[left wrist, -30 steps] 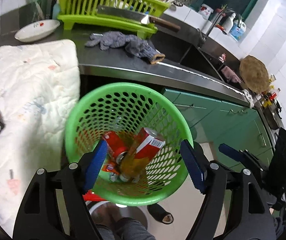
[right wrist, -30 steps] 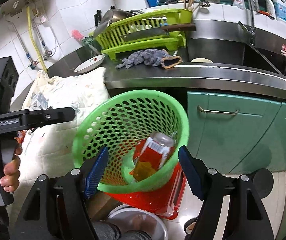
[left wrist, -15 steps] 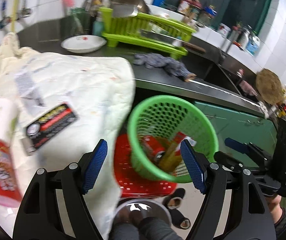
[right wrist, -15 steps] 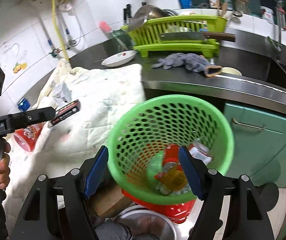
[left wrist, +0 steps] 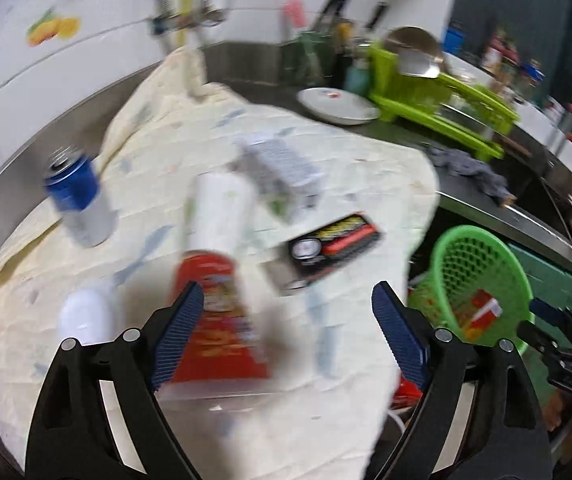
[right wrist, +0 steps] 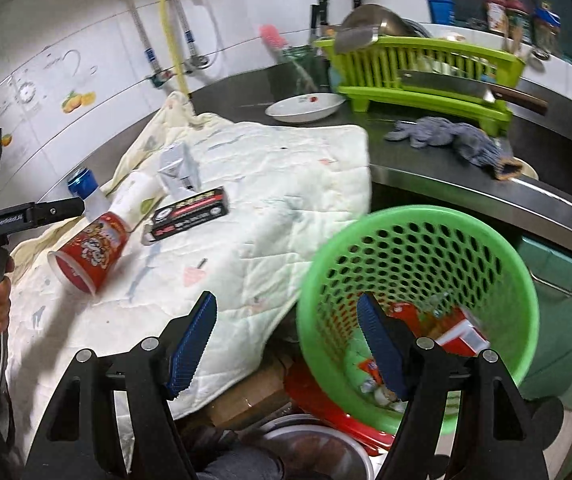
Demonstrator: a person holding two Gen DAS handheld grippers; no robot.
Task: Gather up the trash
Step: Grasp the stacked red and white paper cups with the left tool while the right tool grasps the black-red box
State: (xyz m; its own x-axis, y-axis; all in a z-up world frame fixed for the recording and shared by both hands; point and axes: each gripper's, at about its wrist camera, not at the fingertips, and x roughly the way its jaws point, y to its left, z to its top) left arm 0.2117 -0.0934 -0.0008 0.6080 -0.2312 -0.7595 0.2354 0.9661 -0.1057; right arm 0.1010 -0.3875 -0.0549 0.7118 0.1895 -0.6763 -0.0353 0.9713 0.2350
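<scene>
Left gripper (left wrist: 288, 334) empty, jaws just opened wide, red cup (left wrist: 215, 320) lying just ahead between them toward the left pad, long axis pointing away; nearer than right gripper (right wrist: 286, 342).

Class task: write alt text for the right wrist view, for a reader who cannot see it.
An open right gripper hangs empty beside a green basket of trash. On the pale cloth lie a red cup, a black box and a blue can, with the left gripper approaching them.

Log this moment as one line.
left gripper: open, opening, over red cup | right gripper: open, empty | basket: holds trash
</scene>
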